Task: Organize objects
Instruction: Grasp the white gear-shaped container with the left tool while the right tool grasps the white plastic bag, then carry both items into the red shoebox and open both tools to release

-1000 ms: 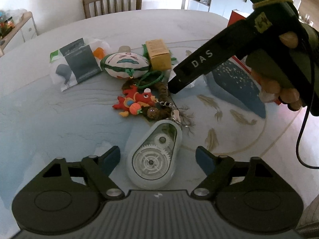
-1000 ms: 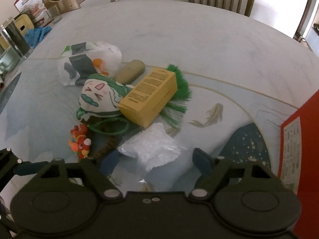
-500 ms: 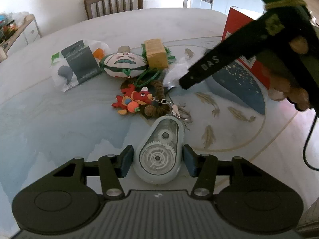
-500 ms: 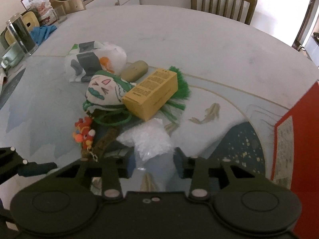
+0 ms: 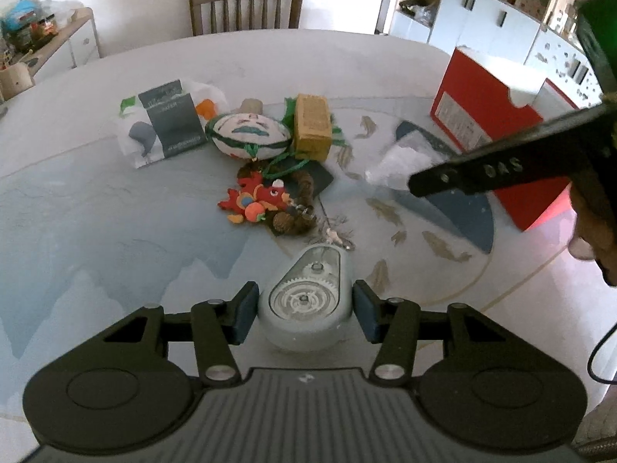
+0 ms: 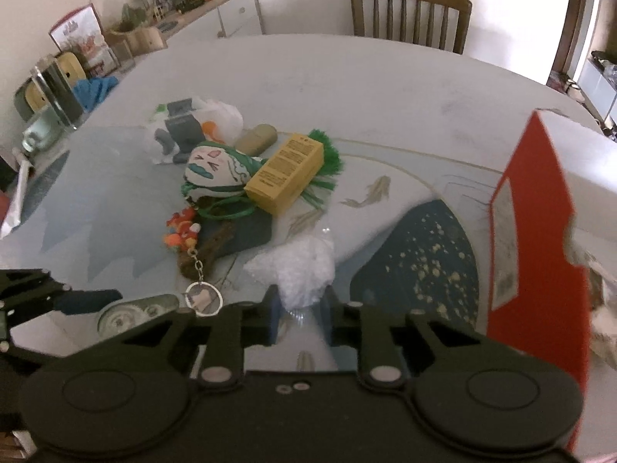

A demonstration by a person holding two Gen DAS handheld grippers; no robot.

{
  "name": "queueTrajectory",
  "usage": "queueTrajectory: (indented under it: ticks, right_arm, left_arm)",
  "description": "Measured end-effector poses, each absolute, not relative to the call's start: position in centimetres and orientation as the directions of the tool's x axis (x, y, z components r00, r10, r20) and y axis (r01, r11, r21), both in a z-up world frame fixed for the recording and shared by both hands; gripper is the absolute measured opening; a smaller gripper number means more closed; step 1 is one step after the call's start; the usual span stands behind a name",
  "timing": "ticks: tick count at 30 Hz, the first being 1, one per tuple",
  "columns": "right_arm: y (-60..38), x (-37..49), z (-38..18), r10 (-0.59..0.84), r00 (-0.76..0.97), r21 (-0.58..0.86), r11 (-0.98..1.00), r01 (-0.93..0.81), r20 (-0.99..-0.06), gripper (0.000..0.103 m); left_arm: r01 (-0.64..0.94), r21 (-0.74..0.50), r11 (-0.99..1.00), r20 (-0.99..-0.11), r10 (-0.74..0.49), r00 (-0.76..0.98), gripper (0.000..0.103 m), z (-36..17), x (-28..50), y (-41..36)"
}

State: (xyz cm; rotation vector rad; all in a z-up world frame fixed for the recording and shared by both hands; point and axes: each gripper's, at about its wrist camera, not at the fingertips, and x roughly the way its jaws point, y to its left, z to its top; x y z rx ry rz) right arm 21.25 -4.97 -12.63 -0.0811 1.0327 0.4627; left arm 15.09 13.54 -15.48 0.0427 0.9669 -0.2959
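Gripping a clear plastic bag [image 6: 299, 274] between its blue pads, the right tool [image 6: 297, 314] had just closed down narrow on it, and the bag hung off the desk [image 6: 347, 88] beside the red box [image 6: 536, 239]. In the left wrist view the same bag [image 5: 401, 164] showed at the tip of that tool's black finger, in front of the box [image 5: 489, 115].

The left tool [image 5: 304, 310] sat half closed around a grey gear case [image 5: 306, 301], its blue pads [image 5: 245, 312] against the case's two sides. The case rested on the desk [image 5: 115, 231], and a keyring [image 6: 203, 299] lay just past its narrow end.

Farther out lay the rest of the pile. A red toy [image 5: 256, 200] lay touching a brown fuzzy thing [image 5: 293, 220]. Behind them lay a stuffed pouch [image 5: 248, 135] with a drawn face and green trim, and just beside it a yellow carton [image 5: 312, 127] rested on a green tassel [image 6: 327, 154]. A white shopping bag [image 5: 166, 123] with a dark card on it lay to the left of the pouch. A small tan object [image 6: 256, 141] sat behind the pouch and carton. A wooden chair [image 5: 246, 9] stood at the far edge of the desk.
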Motion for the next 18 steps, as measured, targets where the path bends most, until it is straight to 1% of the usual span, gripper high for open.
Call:
queueTrajectory:
  ticks: [10, 18]
  right_arm:
    - [-7.7, 17.9, -9.8, 0.386, 0.426, 0.199, 0.885, -0.420, -0.818, 0.019]
    - [-10.4, 16.1, -7.3, 0.428, 0.457, 0.237, 0.877, -0.417, -0.780, 0.019]
  left_arm:
    - [0.228, -0.126, 0.966, -0.807, -0.233, 0.543, 0.052, -12.9, 13.7, 12.6]
    - [0.225, -0.157, 0.962, -0.763, -0.263, 0.591, 0.052, -9.8, 13.1, 10.9]
